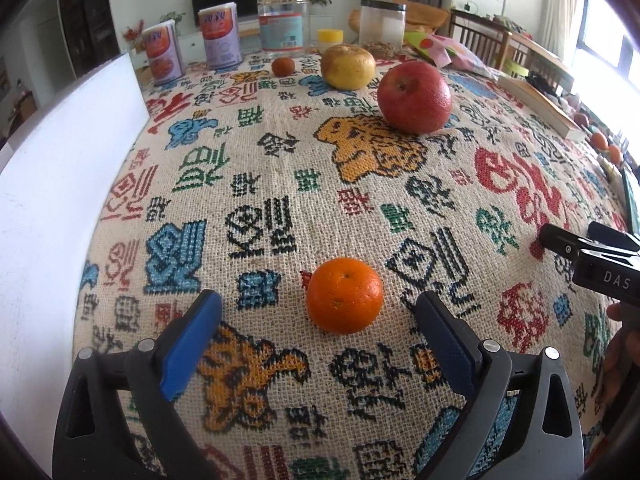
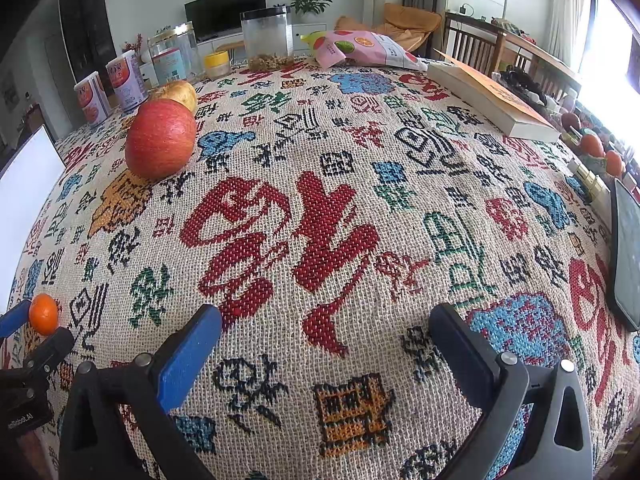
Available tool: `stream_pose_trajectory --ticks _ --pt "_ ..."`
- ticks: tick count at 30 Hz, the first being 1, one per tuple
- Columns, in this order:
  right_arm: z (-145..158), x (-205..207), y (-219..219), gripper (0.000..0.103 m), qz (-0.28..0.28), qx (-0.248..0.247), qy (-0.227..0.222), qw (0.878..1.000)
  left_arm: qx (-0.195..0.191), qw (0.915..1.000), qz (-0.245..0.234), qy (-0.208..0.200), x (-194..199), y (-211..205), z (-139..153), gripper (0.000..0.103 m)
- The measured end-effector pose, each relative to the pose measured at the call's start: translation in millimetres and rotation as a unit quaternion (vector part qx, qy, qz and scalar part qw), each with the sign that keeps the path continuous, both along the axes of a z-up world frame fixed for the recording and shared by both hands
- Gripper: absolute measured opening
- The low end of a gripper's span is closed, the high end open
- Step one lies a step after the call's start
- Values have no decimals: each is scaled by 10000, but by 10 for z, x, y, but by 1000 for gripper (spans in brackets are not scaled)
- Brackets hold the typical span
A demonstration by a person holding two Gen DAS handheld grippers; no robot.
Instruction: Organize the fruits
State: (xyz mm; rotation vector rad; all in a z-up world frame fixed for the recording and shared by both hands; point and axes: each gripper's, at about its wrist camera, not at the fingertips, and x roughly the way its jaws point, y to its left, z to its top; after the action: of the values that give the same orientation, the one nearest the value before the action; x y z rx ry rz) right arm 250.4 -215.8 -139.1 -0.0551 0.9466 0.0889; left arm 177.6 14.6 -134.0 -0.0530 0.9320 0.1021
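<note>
A small orange tangerine (image 1: 344, 295) lies on the patterned tablecloth (image 1: 280, 184), just ahead of my open, empty left gripper (image 1: 318, 322), between its blue-padded fingers and apart from them. A red apple (image 1: 414, 97), a yellow pear-like fruit (image 1: 347, 67) and a small brown fruit (image 1: 283, 67) lie farther back. My right gripper (image 2: 326, 332) is open and empty over bare cloth. In the right wrist view the tangerine (image 2: 43, 314) is at the far left, the apple (image 2: 161, 145) at upper left and the yellow fruit (image 2: 180, 94) behind it.
A white board (image 1: 60, 208) stands at the left edge. Two cans (image 1: 162, 56), jars (image 1: 283, 26) and a snack bag (image 2: 360, 50) line the back. A book (image 2: 492, 100), more fruit (image 2: 592, 145) and a phone (image 2: 626, 256) lie at the right.
</note>
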Motion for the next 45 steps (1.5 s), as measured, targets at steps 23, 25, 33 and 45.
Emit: stream_pose_trajectory --ticks 23,25,33,45 --pt "526 983 903 99 1230 1324 354 9829 4 10000 11 -1 -4 0 -2 99" --pt "477 1154 1071 97 1190 1241 439 9841 4 10000 11 0 -4 1 -2 99" --pt "208 1243 791 58 607 2345 1075 9642 2 10000 13 -1 -3 2 -2 99" --pt "-76 252 -400 59 -10 4160 1660 8941 3 10000 18 -4 -6 6 -5 99"
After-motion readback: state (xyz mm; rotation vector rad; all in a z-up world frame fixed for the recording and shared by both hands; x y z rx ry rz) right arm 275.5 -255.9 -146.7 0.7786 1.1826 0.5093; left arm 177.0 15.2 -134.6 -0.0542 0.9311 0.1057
